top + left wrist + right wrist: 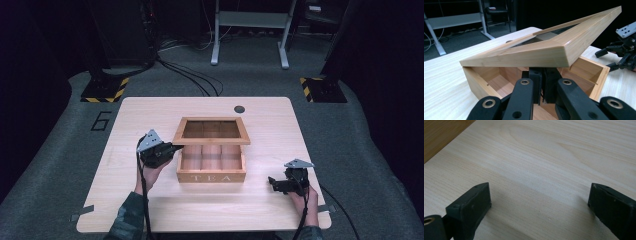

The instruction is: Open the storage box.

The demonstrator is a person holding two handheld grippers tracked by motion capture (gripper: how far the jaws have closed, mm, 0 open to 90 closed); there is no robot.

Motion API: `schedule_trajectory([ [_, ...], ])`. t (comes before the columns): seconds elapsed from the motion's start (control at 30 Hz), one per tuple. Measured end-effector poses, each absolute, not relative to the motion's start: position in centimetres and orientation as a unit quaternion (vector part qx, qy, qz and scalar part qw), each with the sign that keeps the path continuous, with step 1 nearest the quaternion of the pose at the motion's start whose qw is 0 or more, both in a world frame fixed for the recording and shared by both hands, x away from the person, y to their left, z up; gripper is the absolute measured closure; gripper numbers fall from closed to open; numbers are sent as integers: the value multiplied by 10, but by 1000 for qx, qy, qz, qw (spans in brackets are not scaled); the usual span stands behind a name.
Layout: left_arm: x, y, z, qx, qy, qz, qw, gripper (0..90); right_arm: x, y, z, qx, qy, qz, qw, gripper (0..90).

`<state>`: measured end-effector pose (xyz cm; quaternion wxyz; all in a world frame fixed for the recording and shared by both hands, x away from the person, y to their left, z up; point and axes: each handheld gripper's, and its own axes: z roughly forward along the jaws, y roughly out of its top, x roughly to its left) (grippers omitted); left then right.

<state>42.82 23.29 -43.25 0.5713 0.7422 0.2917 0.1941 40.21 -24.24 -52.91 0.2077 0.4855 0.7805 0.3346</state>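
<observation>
Clearly the tea box sits mid-table, its framed lid raised and tilted back toward the far side. The left gripper is at the box's left end; its jaws are drawn narrow under the lid's corner, though whether they pinch it I cannot tell. The right gripper rests spread wide on bare table, near right. Wood looks stiff and fairly light; the lid's rim seems the best hold. Compartments appear empty.

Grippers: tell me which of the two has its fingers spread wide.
The right gripper, low over bare table right of the tea box. The left gripper has its fingers closed at the raised lid.
</observation>
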Motion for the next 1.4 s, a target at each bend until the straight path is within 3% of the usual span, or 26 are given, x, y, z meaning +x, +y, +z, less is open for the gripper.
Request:
schedule_trajectory([
  [1.4,462,225,-402,746,283,208,566,869,402,-242,-529,489,778,336,208,41],
])
